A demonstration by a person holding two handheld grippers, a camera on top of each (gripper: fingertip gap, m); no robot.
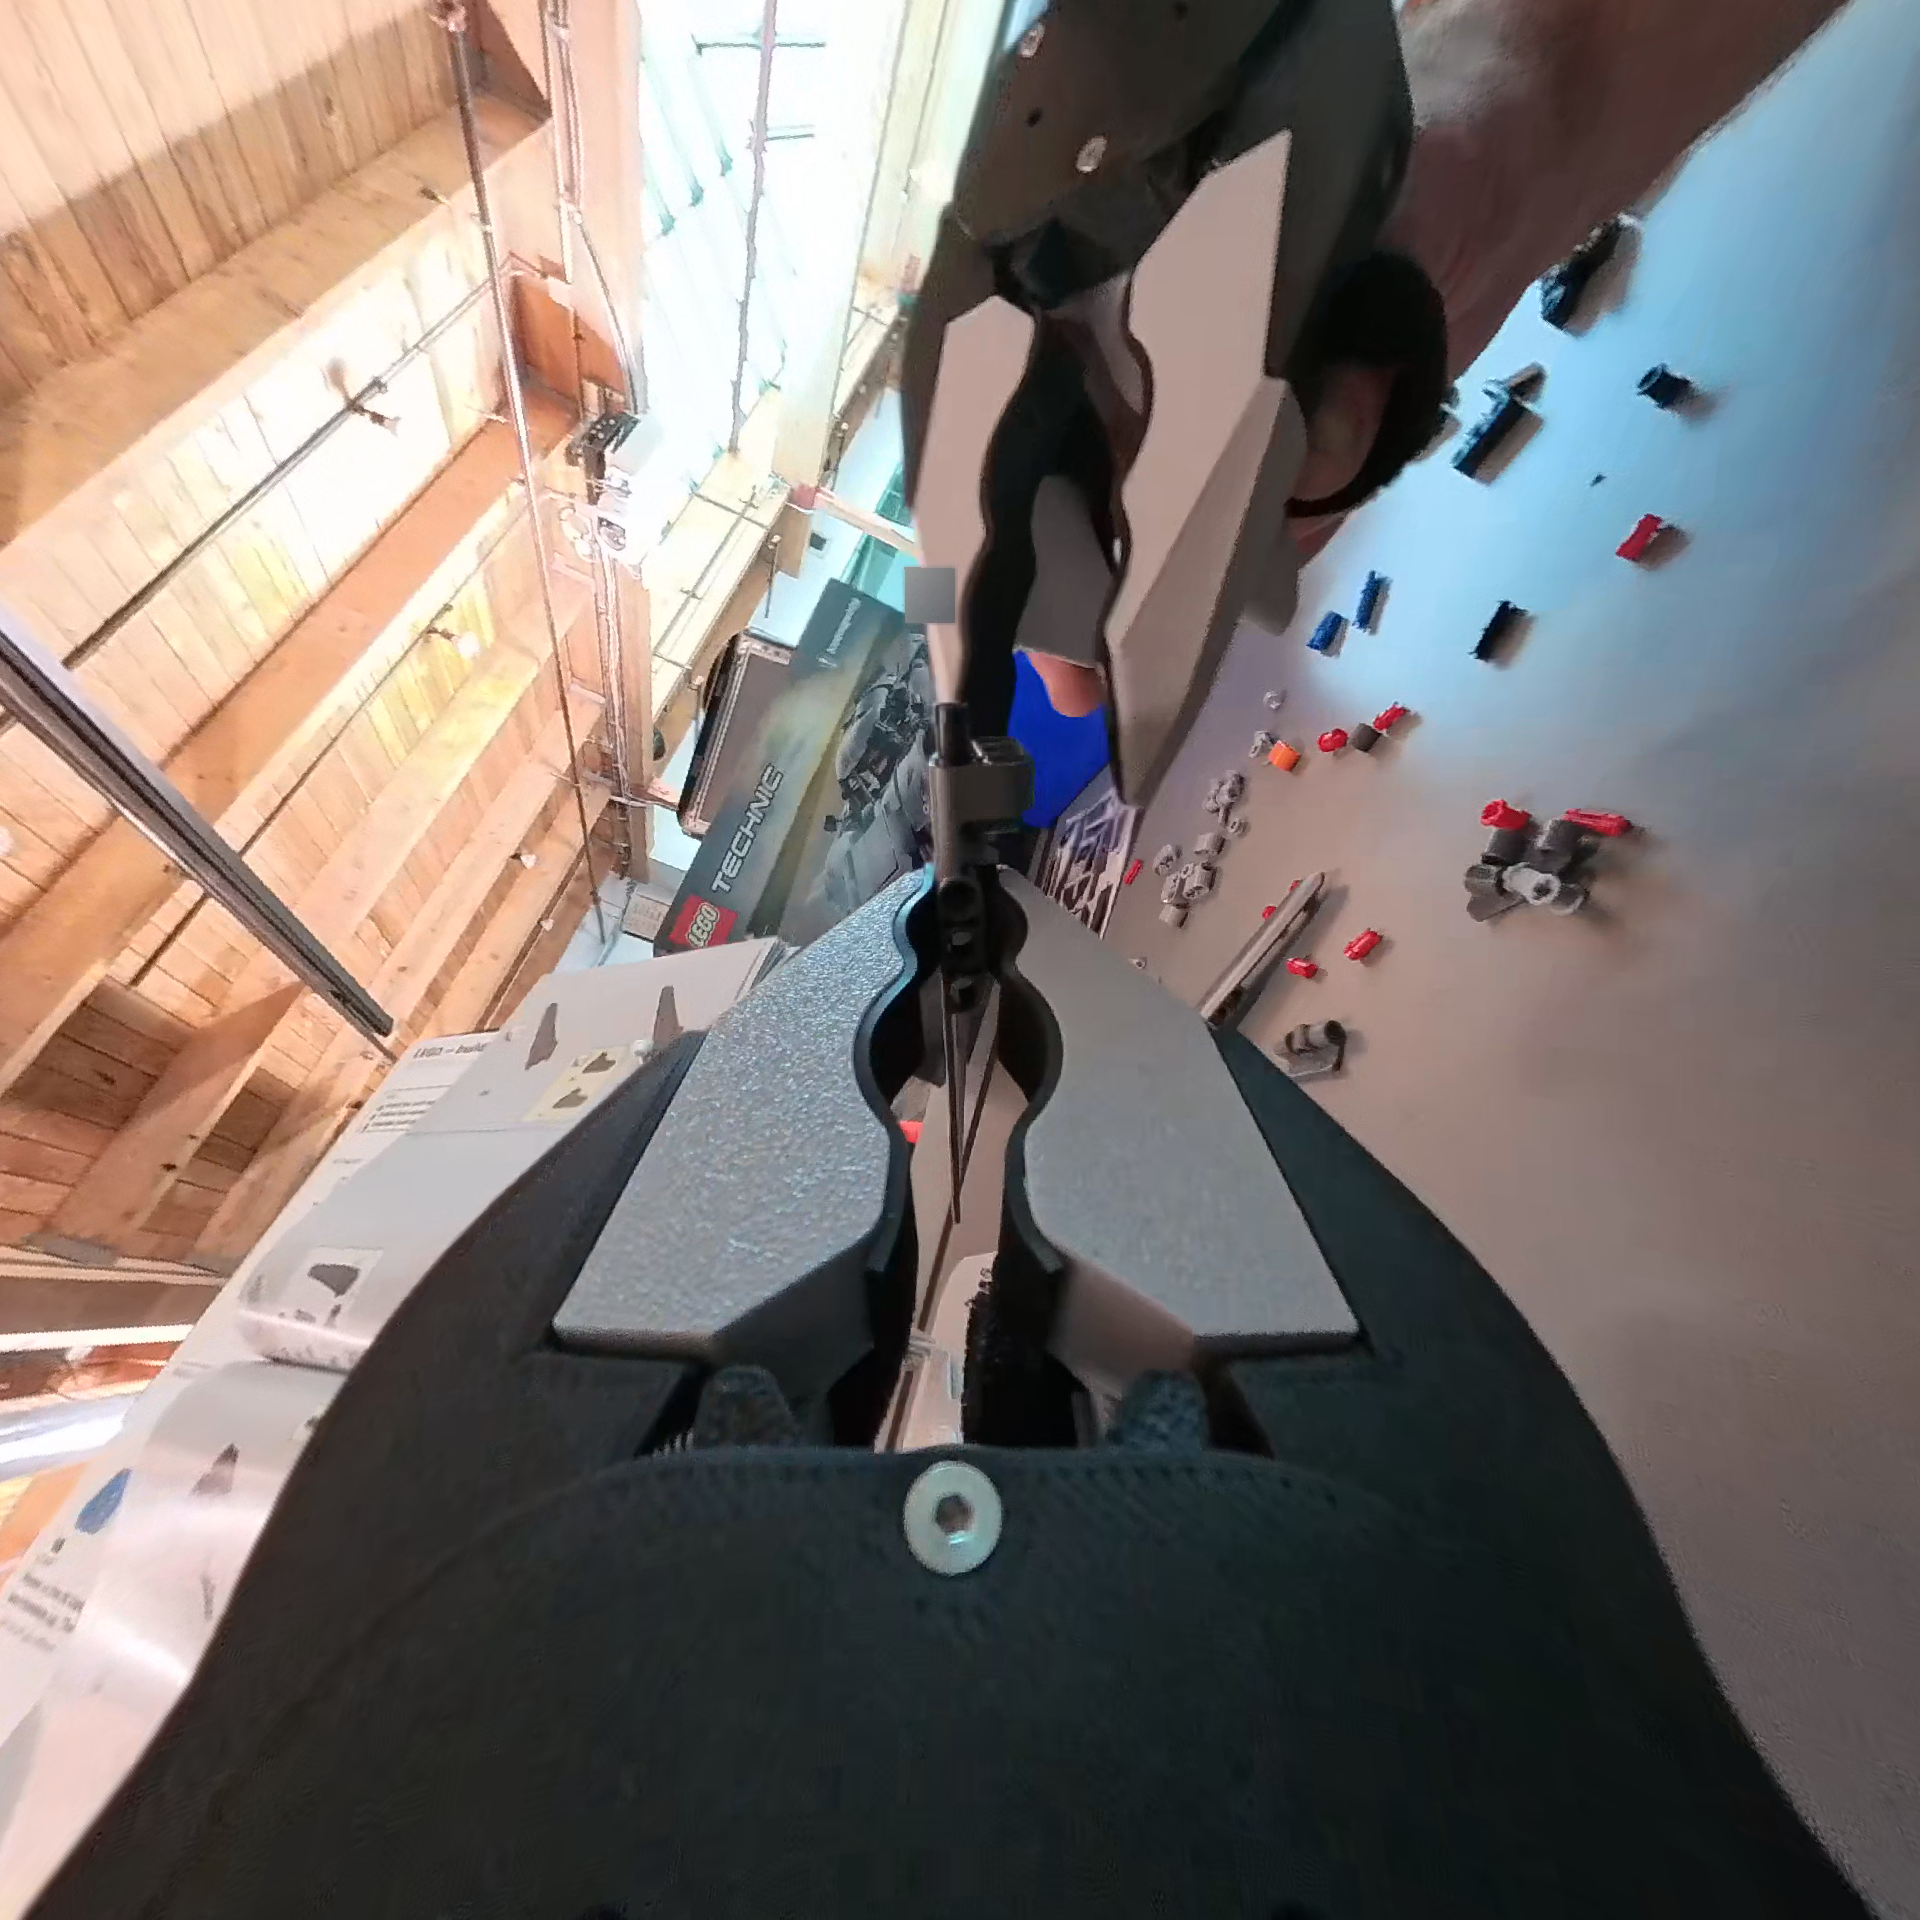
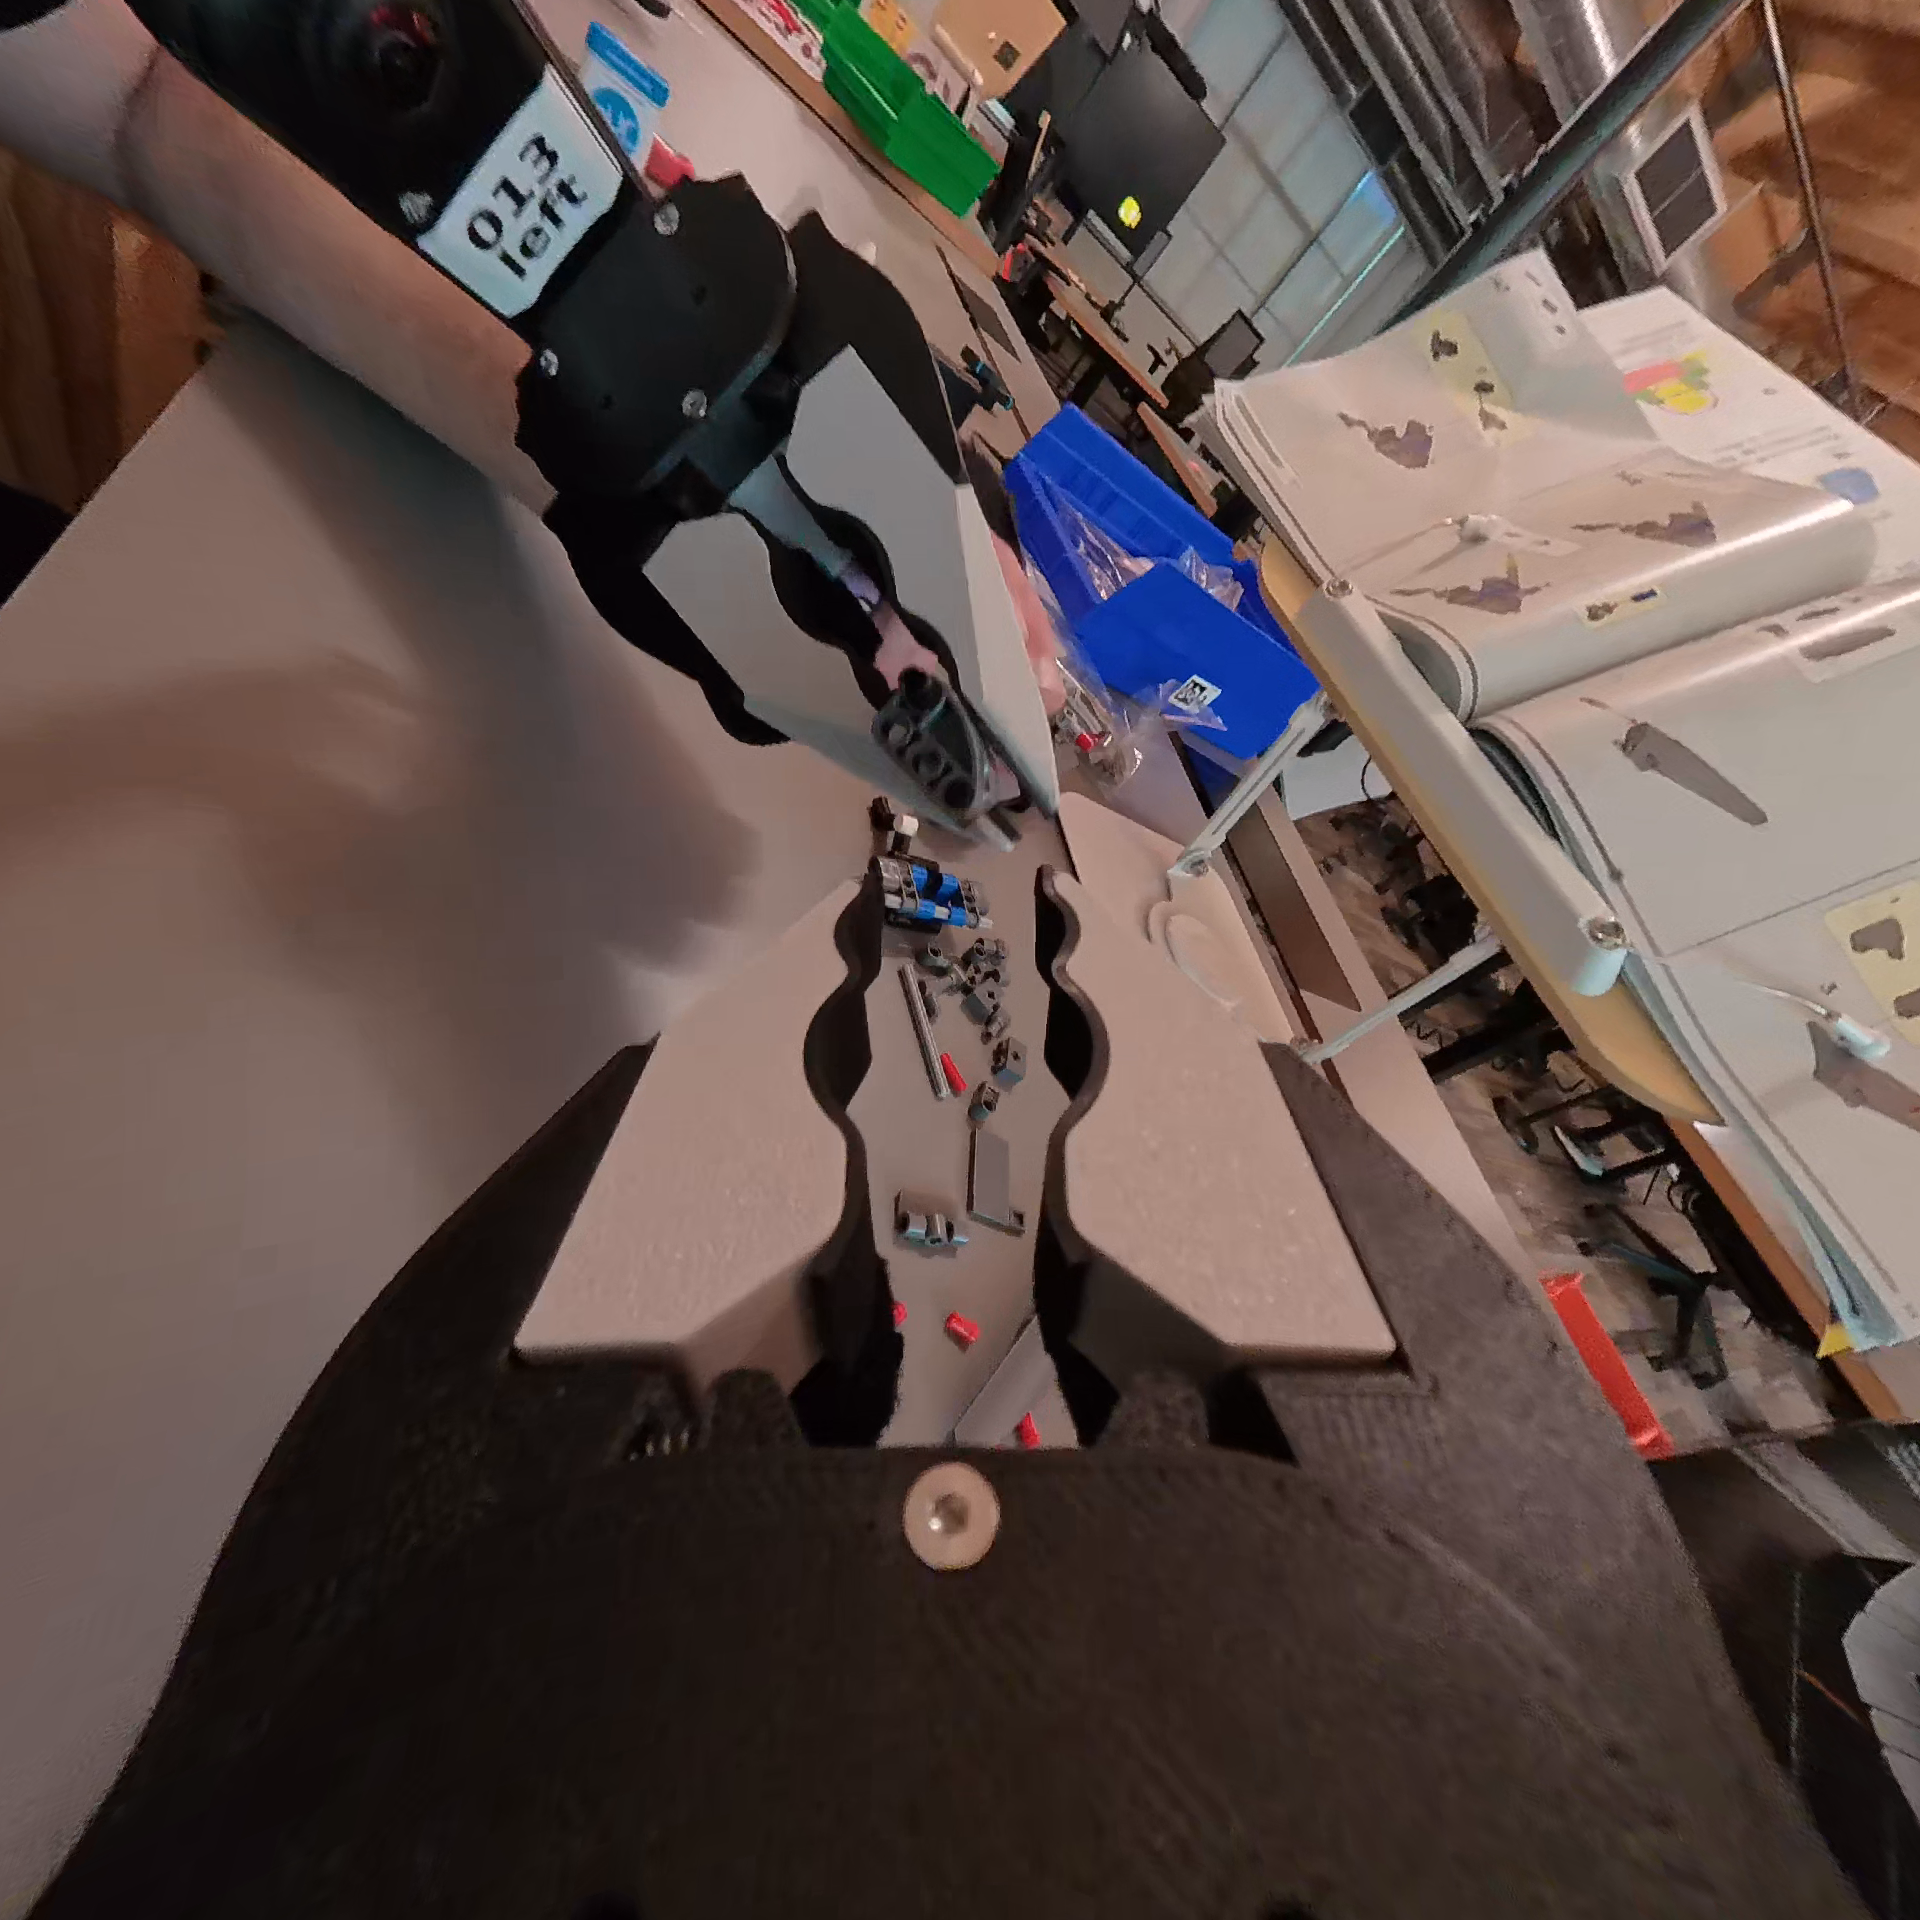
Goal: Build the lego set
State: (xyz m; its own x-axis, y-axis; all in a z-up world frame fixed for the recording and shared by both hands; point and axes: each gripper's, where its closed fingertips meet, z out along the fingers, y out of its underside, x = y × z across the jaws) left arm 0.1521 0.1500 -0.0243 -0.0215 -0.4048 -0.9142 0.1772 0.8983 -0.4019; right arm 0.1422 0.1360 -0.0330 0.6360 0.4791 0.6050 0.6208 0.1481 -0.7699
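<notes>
My left gripper [image 1: 966,896] is shut on a small black Lego Technic assembly [image 1: 971,821] that sticks out past its fingertips. In the right wrist view the same gripper [image 2: 997,805] comes in from the upper left, holding that black holed piece [image 2: 930,743] above the table. My right gripper [image 2: 951,899] is open and empty, just below and in front of the held piece. In the left wrist view it [image 1: 1049,727] hangs open right above the assembly. Loose grey, red and blue pieces [image 2: 961,997] lie on the grey table [image 2: 312,727] under it.
Red, blue and grey loose pieces [image 1: 1507,831] are scattered over the table [image 1: 1558,1195]. A small blue-and-black sub-assembly [image 2: 930,896] lies there too. The Lego box [image 1: 790,769], blue bins [image 2: 1143,582] and open instruction booklets [image 2: 1558,623] stand at the far side. My two grippers' fingertips are within a few centimetres of each other.
</notes>
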